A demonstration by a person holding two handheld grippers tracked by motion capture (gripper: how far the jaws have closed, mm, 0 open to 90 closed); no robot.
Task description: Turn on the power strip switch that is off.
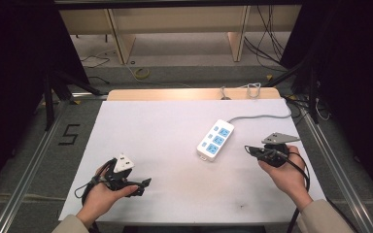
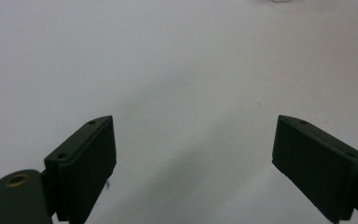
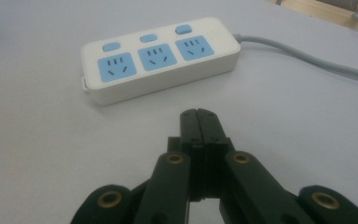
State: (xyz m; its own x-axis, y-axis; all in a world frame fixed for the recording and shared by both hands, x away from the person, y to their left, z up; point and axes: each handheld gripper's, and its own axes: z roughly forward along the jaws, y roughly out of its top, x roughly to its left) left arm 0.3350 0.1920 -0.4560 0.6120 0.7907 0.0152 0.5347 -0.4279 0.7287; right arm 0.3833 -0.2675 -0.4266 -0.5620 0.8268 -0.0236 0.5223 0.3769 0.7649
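Here, power strip (image 3: 161, 58) sits btwn spread left gripper (image 2: 193, 158) & closed right gripper (image 3: 199, 116).

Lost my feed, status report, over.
Left claw open, empty, over bare white table. Right claw shut, empty, short of white power strip. Strip untouched, nothing between.

1 white plastic power strip (image 1: 215, 140) w/ 3 blue sockets, 3 blue switches, 1 grey cable; 2 black hand-held grippers near it.

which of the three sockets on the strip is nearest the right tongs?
The end socket of the power strip, farthest from where the grey cable enters. It faces the right tongs, which are shut; the other two sockets sit further up the strip.
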